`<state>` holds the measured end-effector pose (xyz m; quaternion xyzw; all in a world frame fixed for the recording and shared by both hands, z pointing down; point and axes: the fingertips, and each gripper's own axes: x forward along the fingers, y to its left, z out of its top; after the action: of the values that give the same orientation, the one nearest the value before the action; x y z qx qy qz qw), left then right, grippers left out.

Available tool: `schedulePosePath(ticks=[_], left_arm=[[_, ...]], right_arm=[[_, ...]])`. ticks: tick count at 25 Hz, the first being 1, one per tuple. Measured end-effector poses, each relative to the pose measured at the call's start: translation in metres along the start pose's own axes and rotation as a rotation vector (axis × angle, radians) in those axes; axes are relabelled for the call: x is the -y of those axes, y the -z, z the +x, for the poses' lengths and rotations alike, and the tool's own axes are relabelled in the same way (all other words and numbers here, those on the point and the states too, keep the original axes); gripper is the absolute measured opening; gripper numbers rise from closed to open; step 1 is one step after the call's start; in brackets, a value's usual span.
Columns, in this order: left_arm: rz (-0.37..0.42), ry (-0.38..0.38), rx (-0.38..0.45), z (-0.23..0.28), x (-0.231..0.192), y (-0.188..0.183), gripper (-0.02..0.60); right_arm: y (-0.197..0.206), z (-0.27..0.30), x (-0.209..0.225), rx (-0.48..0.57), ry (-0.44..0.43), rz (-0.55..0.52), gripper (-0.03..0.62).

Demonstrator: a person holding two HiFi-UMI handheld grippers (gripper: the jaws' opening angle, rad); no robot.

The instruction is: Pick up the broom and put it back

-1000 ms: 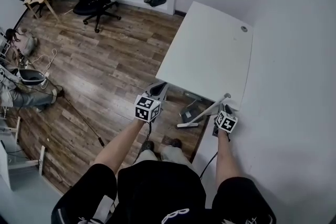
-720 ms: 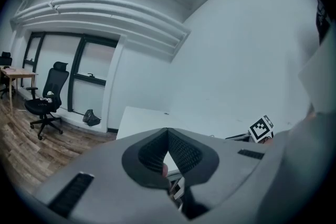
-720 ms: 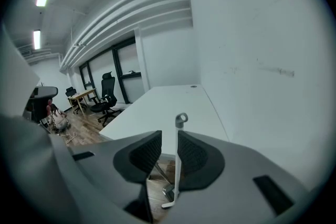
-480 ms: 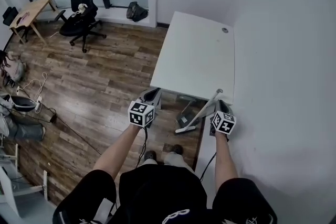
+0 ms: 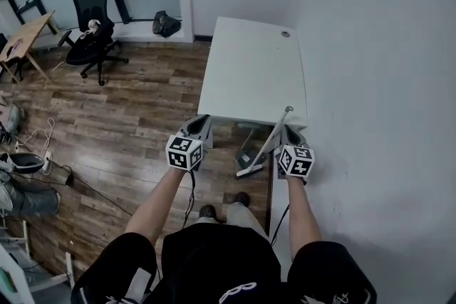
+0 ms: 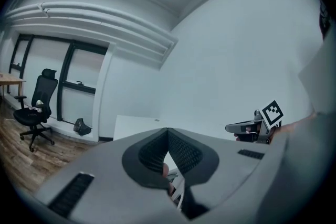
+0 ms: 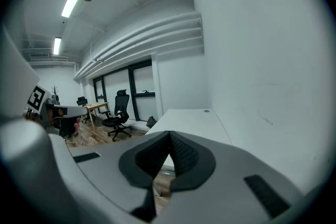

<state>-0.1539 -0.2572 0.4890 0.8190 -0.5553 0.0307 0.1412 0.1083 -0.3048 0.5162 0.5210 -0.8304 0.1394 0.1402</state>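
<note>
Broom (image 5: 265, 142) tilted by table (image 5: 249, 67); dustpan (image 5: 249, 151) nr its head.

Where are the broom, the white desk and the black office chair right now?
broom (image 5: 268, 139): head view, middle of its white handle.
white desk (image 5: 249, 75): head view, bare middle of the top.
black office chair (image 5: 85, 46): head view, on the seat.

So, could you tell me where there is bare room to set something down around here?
The white desk is bare from the wall to its near edge, apart from a small grommet. The wooden floor left of the desk is open too. It is crowded below the desk's near edge, where the broom leans beside a grey dustpan.
</note>
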Motion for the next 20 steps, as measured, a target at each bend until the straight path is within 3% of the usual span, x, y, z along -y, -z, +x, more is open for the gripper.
schedulePosePath(ticks=[9, 20], left_arm=[[0.014, 0.031, -0.003, -0.029, 0.015, 0.01, 0.008], [0.002, 0.013, 0.003, -0.051, 0.015, 0.015, 0.008]], right_arm=[[0.006, -0.039, -0.036, 0.03, -0.01, -0.009, 0.025], [0.016, -0.058, -0.051, 0.026, -0.018, -0.009, 0.025]])
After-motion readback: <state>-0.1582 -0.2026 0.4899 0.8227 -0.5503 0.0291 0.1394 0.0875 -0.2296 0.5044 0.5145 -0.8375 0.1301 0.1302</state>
